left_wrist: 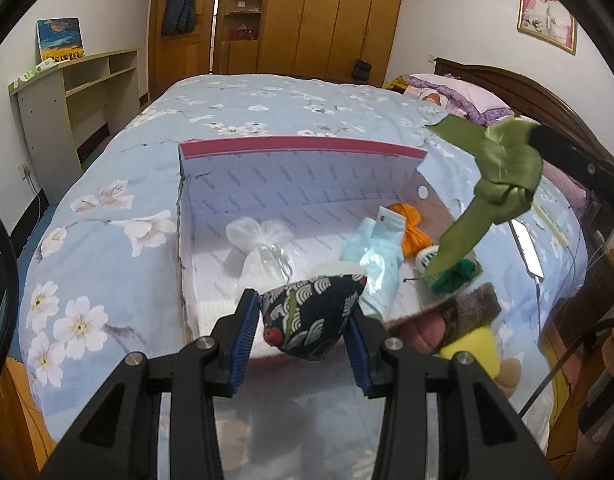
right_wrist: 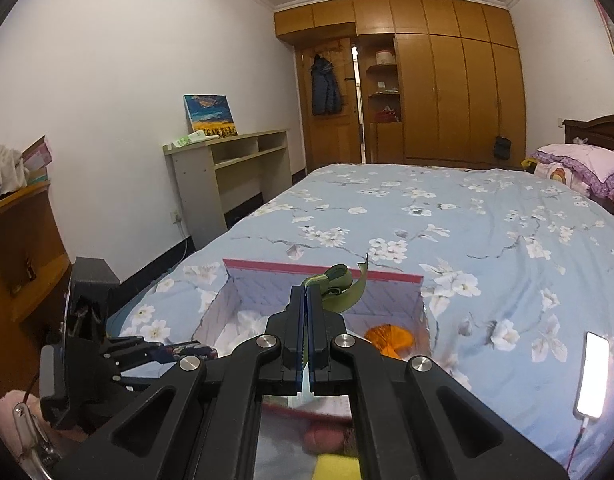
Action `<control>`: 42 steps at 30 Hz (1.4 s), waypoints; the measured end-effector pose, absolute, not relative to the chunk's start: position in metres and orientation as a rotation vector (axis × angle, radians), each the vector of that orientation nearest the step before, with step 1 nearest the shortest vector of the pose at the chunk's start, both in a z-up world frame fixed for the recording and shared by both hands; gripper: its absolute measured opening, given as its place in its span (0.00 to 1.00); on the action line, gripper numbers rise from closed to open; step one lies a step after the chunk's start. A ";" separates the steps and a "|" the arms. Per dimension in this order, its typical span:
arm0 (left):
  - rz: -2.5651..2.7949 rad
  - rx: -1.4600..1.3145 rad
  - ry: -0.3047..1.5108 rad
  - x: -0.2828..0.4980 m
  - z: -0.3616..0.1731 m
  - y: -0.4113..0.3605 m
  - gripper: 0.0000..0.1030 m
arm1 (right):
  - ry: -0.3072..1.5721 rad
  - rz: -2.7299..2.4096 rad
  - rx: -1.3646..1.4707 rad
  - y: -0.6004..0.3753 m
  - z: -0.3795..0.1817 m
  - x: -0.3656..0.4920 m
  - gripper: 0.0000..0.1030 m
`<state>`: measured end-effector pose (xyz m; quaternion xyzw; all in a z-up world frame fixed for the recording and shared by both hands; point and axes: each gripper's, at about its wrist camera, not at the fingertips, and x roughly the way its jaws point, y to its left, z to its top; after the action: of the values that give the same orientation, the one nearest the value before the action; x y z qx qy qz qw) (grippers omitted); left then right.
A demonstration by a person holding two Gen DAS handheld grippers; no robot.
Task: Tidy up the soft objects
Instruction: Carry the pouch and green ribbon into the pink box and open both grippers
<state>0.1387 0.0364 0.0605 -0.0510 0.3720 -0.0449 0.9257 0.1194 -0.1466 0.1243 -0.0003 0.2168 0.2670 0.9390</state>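
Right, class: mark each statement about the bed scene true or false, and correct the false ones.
1. The left gripper holds a dark patterned pouch. True.
2. The right gripper is open and holds nothing. False: it is shut on a green ribbon.
3. The box stands on the bed. True.
4. The box is empty. False: a white pouch and an orange item, among others, lie inside.

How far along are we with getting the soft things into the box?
Done: white pouch, orange item and others lie in the box. In hand: left gripper holds a dark patterned beanbag; right gripper clamps a green ribbon. Left: plush items outside the box.
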 end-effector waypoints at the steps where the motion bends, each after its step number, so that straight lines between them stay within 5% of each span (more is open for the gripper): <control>1: -0.088 -0.105 0.762 0.141 0.060 0.037 0.42 | 0.445 0.548 0.001 -0.144 0.123 0.125 0.02; 42: -0.030 -0.168 0.827 0.178 0.022 0.055 0.42 | 0.732 0.491 -0.039 -0.098 0.024 0.226 0.04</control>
<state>0.1775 0.0554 0.0223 -0.0814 0.4013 -0.0144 0.9122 0.2264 -0.0979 0.0237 -0.0188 0.3543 0.2378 0.9042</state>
